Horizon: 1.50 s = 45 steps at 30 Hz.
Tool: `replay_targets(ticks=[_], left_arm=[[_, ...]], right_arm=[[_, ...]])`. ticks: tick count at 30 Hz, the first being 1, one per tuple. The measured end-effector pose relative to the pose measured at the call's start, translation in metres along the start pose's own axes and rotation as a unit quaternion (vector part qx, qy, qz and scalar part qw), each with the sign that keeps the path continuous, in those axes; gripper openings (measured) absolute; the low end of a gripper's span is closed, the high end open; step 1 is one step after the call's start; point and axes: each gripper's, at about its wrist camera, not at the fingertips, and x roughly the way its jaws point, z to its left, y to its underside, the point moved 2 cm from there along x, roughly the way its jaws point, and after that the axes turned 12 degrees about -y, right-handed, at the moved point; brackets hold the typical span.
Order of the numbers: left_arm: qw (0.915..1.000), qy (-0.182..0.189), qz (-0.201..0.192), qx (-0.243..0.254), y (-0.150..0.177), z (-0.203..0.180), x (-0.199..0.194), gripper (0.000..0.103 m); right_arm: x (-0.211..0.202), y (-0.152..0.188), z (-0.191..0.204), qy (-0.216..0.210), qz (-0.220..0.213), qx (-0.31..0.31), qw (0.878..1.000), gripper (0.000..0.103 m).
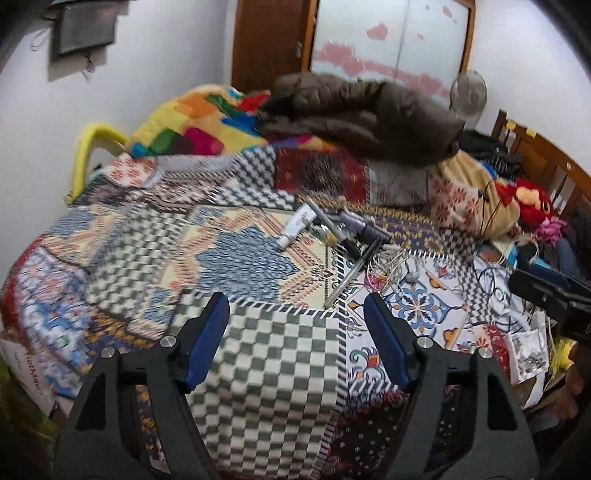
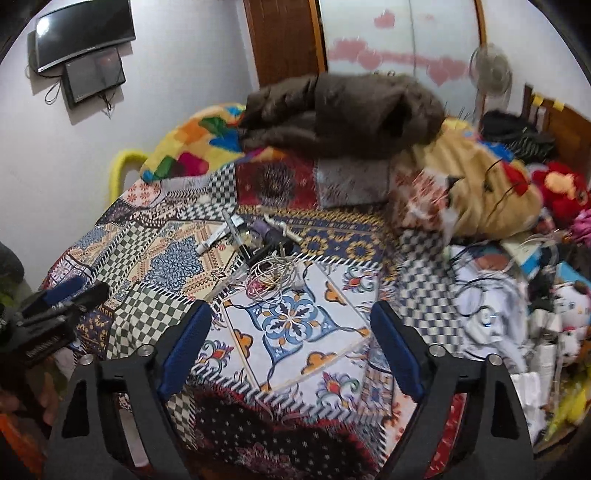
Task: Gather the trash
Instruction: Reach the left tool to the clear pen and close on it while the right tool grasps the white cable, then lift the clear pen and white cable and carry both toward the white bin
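Blue pads frame the bottom of both views. Left gripper has its jaws apart with nothing between them, over a grey-and-white checked patch of the quilt. Right gripper is likewise spread and empty, above a white patch with a blue flower design. Each gripper also shows in the other's view: the right at the right edge of the left view, the left at the lower left of the right view.

Just beyond the jaws, near the middle of each frame, the trash lies in a small heap on the quilt: a white tube, a clear pen, a tangle of pale cables and some dark bits (too blurred to name). None of it touches either gripper.

Farther up, a brown jacket sits on a bright multicoloured blanket. At the right edge lie a red plush toy and more clutter. On the wall in the upper left of the right view hang two dark screens, and a fan stands at the upper right
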Motion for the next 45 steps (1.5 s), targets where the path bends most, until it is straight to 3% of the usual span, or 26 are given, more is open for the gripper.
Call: replay_targets(ticks=[5,7,15,20,27,31,45], left_arm=[[0.999,0.035,0.026,0.011,-0.011,-0.021,0.052,0.068],[0.9978,0.047,0.04,0.023,-0.014,-0.032,0.073,0.056],[0.9919,0.074,0.072,0.074,-0.013,-0.066,0.124,0.035],[0.9884,0.087,0.079,0.096,-0.012,-0.079,0.139,0.032],[0.9861,0.087,0.075,0.121,-0.011,-0.094,0.147,0.021],[0.9851,0.096,0.075,0.121,-0.012,-0.097,0.147,0.007],[0.9909,0.108,0.048,0.064,-0.031,-0.076,0.096,0.007]], right_arm=[[0.043,-0.016,-0.022,-0.056,0.04,0.045,0.997,0.075],[0.056,-0.022,-0.028,-0.071,0.048,0.061,0.995,0.074],[0.106,-0.038,-0.047,-0.066,0.069,0.07,0.993,0.064],[0.131,-0.04,-0.051,-0.084,0.091,0.076,0.989,0.053],[0.142,-0.036,-0.053,-0.1,0.105,0.081,0.986,0.032],[0.143,-0.034,-0.052,-0.103,0.108,0.075,0.986,0.01],[0.098,-0.043,-0.031,-0.091,0.077,0.04,0.992,0.005]])
